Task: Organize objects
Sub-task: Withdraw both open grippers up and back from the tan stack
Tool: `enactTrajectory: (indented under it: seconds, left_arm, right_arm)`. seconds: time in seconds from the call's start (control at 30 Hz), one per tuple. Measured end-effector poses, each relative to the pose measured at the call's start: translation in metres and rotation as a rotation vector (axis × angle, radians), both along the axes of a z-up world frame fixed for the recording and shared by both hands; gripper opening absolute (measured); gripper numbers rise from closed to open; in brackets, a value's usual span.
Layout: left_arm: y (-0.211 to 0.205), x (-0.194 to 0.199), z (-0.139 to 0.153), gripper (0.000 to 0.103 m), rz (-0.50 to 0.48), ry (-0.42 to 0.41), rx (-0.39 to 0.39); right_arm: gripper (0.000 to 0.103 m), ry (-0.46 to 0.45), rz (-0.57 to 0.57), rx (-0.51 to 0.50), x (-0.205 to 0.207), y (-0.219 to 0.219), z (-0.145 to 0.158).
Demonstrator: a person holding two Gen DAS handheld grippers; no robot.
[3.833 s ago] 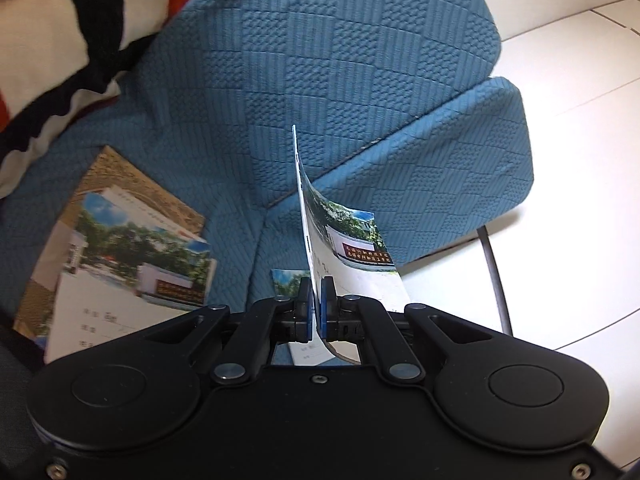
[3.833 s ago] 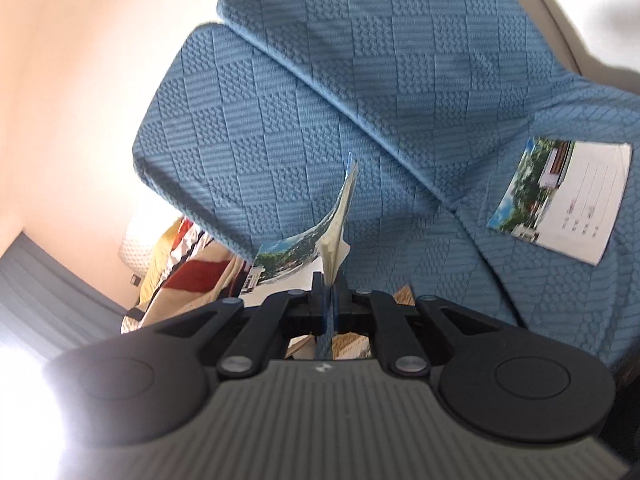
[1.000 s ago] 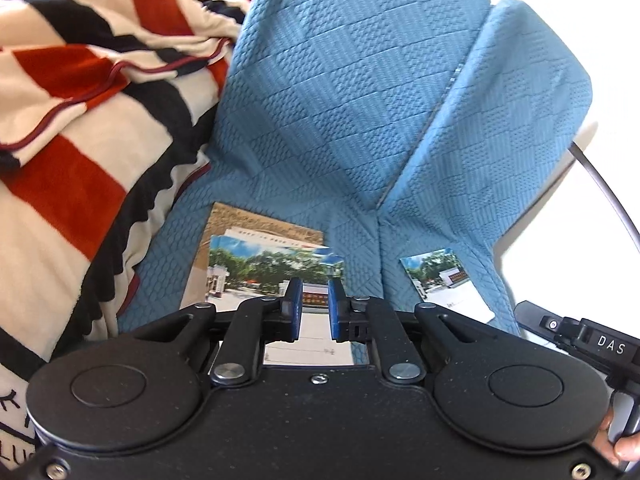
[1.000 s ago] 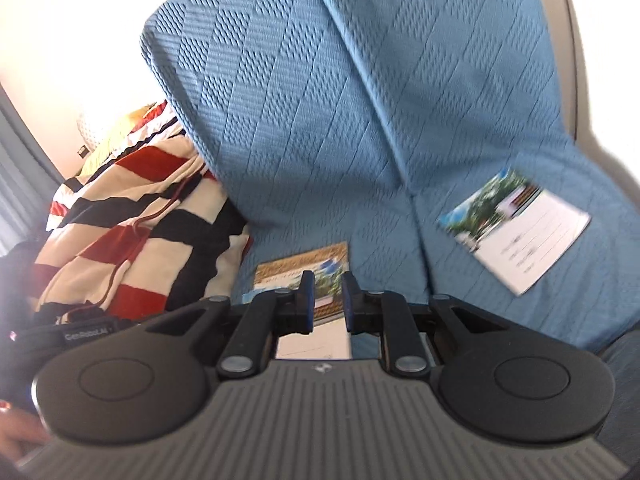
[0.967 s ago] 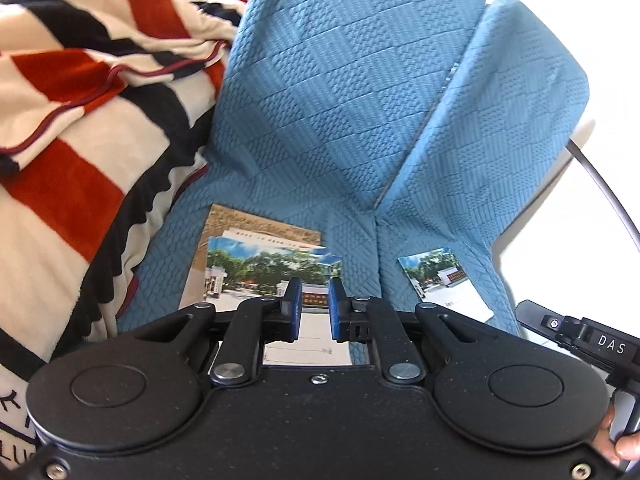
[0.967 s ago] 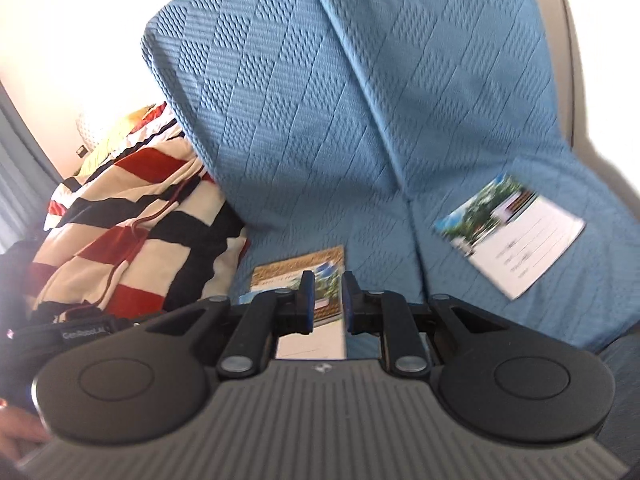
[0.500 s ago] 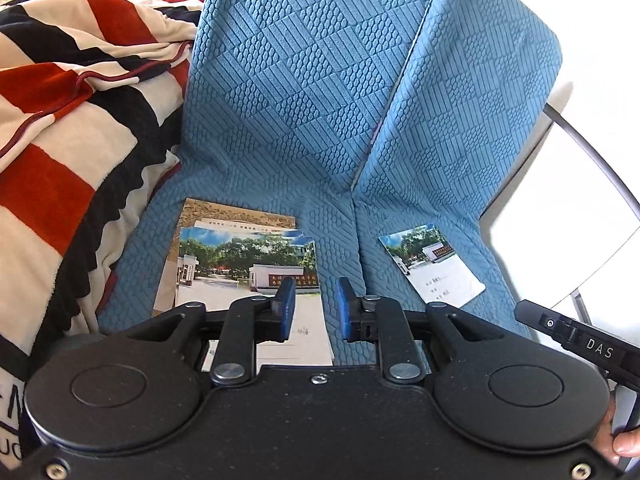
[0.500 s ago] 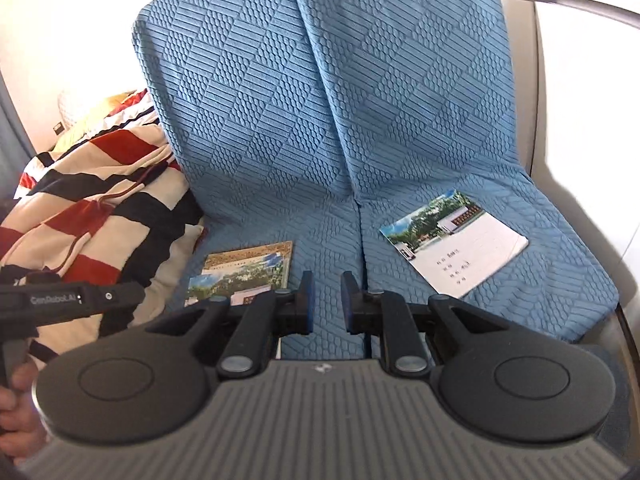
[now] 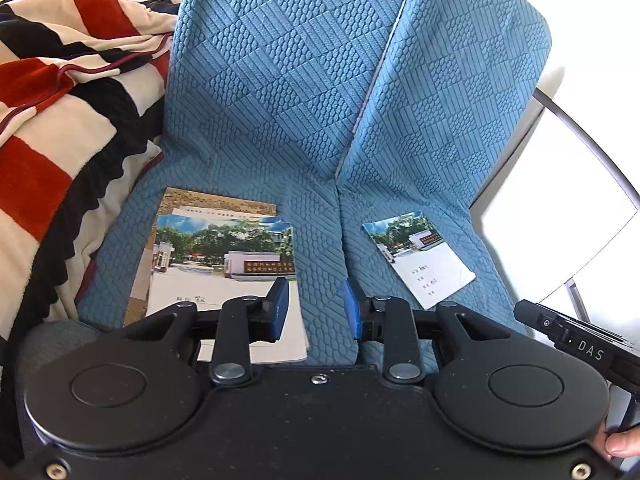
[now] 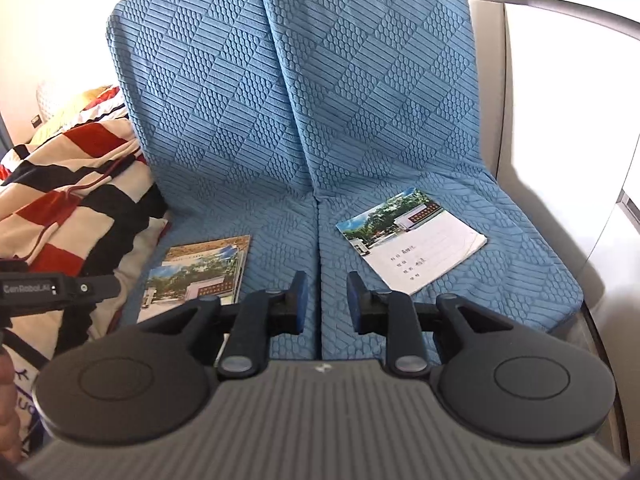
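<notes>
Your left gripper [image 9: 314, 308] hangs over the blue quilted seat cover [image 9: 320, 240], pointing down toward the seam where the two seat panels meet. Its blue pads stand apart and are widening, with only fabric showing in the gap; nothing is pinched. Just ahead and to the left of that gripper lies the stack of notebooks [image 9: 224, 256], flat on the left seat panel, a photo-covered one on top of a brown-covered one whose far edge peeks out. The left pad overlaps the stack's near right corner in the picture; whether it touches the paper cannot be told. Ahead and to the right of the same gripper, on the other panel, lies the single notebook [image 9: 420, 260], flat and turned at an angle, clear of the pads.

Your right gripper [image 10: 326, 302] sits over the same seam, jaws parted and opening, empty between them. From it, the single notebook [image 10: 412, 240] is just ahead to the right, and the stack [image 10: 200, 272] is ahead to the left, well apart from each other with the seam between. Left of both grippers, the red, black and cream striped blanket [image 9: 60, 120] is heaped against the seat's edge. Your hand [image 9: 622, 442] shows at the lower right corner of the left view, on the other gripper's handle.
</notes>
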State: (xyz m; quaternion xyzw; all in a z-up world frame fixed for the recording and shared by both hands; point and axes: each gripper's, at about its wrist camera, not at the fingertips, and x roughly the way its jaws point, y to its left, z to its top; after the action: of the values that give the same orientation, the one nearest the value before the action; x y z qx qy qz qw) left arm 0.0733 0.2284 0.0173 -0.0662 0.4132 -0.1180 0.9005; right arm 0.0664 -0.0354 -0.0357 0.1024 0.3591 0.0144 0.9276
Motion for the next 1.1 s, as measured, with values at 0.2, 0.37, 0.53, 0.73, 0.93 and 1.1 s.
enactTrajectory:
  seconds: [0.2,0.37,0.53,0.73,0.93,1.1]
  left_arm:
    - [-0.015,-0.003,0.001,0.032,-0.027,-0.006,0.010]
    - [-0.023,-0.009,0.002,0.043,-0.031,-0.013,0.008]
    - [-0.029,-0.012,0.003,0.087,-0.019,-0.023,0.008]
    - [-0.035,-0.020,0.003,0.099,-0.025,-0.050,0.002]
    - [-0.048,-0.020,-0.007,0.102,-0.024,-0.040,0.045]
    - [-0.059,-0.014,-0.020,0.102,-0.023,-0.020,0.051]
  right_arm:
    - [0.053,-0.036,-0.008,0.004,-0.006,-0.011,0.004]
    - [0.058,-0.047,-0.006,0.001,-0.009,-0.019,0.005]
    - [0.086,-0.061,-0.033,-0.017,-0.013,-0.028,0.001]
    - [0.086,-0.014,-0.055,-0.028,-0.009,-0.037,-0.011]
    - [0.086,-0.028,-0.064,-0.048,-0.014,-0.044,-0.020]
    - [0.086,-0.029,-0.083,-0.049,-0.016,-0.052,-0.036]
